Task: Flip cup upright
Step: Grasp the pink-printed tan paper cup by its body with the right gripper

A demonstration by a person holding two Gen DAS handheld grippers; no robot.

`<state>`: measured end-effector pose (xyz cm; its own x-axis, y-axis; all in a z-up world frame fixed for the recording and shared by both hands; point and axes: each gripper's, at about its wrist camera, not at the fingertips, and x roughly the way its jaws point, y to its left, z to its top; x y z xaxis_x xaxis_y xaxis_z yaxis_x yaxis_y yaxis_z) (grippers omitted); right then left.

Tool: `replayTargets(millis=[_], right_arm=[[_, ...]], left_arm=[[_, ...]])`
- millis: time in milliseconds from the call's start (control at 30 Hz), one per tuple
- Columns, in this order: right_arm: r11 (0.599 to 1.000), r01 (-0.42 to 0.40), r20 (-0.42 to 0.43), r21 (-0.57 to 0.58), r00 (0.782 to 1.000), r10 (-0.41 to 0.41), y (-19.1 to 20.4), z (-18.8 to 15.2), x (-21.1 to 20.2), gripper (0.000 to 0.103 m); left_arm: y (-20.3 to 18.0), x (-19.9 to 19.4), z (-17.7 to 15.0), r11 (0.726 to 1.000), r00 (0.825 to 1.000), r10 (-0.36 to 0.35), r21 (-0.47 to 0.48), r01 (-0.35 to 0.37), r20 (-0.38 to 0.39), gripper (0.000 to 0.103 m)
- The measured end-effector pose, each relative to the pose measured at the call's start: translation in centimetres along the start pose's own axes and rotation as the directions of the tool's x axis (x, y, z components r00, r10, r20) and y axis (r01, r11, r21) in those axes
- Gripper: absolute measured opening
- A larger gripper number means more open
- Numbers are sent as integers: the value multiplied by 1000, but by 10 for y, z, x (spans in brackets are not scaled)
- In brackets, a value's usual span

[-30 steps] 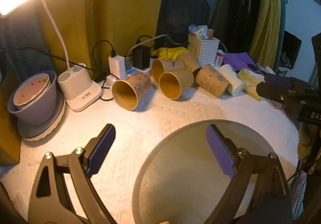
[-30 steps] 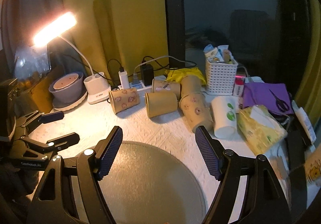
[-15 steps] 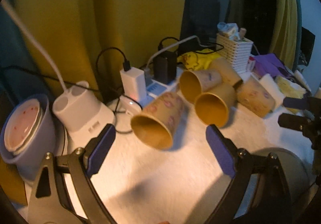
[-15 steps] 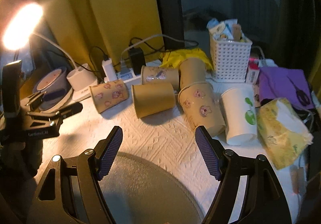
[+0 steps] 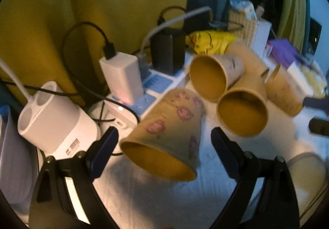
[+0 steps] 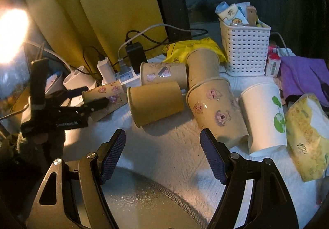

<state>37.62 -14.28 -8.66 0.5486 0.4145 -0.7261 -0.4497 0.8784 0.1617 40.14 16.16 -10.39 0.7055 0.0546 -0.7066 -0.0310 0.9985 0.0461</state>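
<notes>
Several brown paper cups lie on their sides on the white table cover. The leftmost one, with pink stickers, lies between the fingers of my open left gripper, mouth toward the camera; the pads stand apart from its sides. In the right wrist view the same cup shows with the left gripper around its mouth end. My right gripper is open and empty, hovering over the table in front of a plain brown cup and a stickered cup.
A power strip with chargers and a white lamp base stand right behind the left cup. A white cup, tissue pack, white basket sit right. A round grey mat lies at front.
My left gripper has moved forward from over the grey mat to the leftmost cup, which now lies between its fingers. My right gripper has moved a little forward toward the cups.
</notes>
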Motion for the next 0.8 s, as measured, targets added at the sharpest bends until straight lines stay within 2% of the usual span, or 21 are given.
replayTargets(millis=[33, 133, 367, 567, 800], right_arm=[[1000, 1, -1, 6, 1000, -1, -1, 0, 0, 78], [1000, 0, 0, 15, 1000, 0, -3, 0, -1, 78], [1000, 3, 8, 12, 1000, -3, 1, -2, -9, 78], [1000, 4, 23, 1, 1000, -4, 9, -6, -27, 78], [1000, 18, 51, -5, 999, -18, 18, -23, -66, 78]], left_arm=[[-2, 1, -2, 1000, 1000, 5, 11, -5, -1, 92], [-7, 4, -4, 999, 1000, 12, 30, -12, -16, 77], [-10, -9, -4, 999, 1000, 4, 36, -4, -9, 75], [-20, -52, -12, 999, 999, -42, 8, 42, 18, 75], [-43, -115, -36, 994, 993, -107, -11, 108, 50, 75]])
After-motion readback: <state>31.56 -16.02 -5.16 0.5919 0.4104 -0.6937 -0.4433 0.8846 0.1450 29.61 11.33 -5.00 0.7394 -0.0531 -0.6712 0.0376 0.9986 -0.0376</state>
